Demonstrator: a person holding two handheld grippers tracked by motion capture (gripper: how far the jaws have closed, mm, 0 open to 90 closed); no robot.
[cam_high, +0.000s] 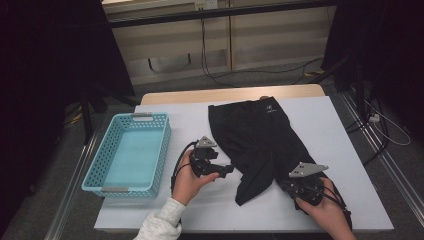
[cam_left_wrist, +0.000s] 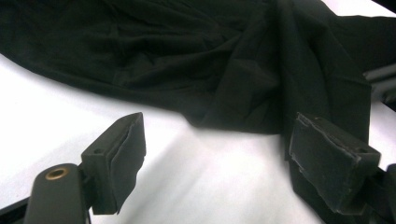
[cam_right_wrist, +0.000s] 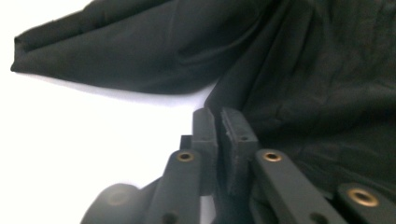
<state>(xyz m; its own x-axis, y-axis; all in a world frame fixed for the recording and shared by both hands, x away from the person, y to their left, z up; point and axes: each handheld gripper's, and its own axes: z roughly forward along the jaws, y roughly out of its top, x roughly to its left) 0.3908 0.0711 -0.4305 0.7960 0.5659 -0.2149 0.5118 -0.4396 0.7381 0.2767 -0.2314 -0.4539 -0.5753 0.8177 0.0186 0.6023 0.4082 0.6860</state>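
1. At the near edge of the white surface (cam_high: 345, 165), the right hand-held gripper (cam_high: 292, 186) rests against the lower hem of a black garment (cam_high: 260, 135); in the right gripper view its jaws are pressed nearly together at the fabric's edge (cam_right_wrist: 219, 135), though whether cloth is pinched between the pads cannot be told.
2. Just left of it, the left hand-held gripper (cam_high: 227, 170) sits in the person's hand, a pale sleeve (cam_high: 160, 222) showing at the bottom; its jaws stand wide apart with nothing between them, the pads (cam_left_wrist: 126, 158) framing bare surface just short of the garment's folded corner (cam_left_wrist: 243, 93).
3. The garment lies spread from the near right toward the far middle of the surface, a small white logo (cam_high: 270, 108) at its far end.
4. A light-blue basket (cam_high: 97, 175) stands to the left, well apart from the garment.
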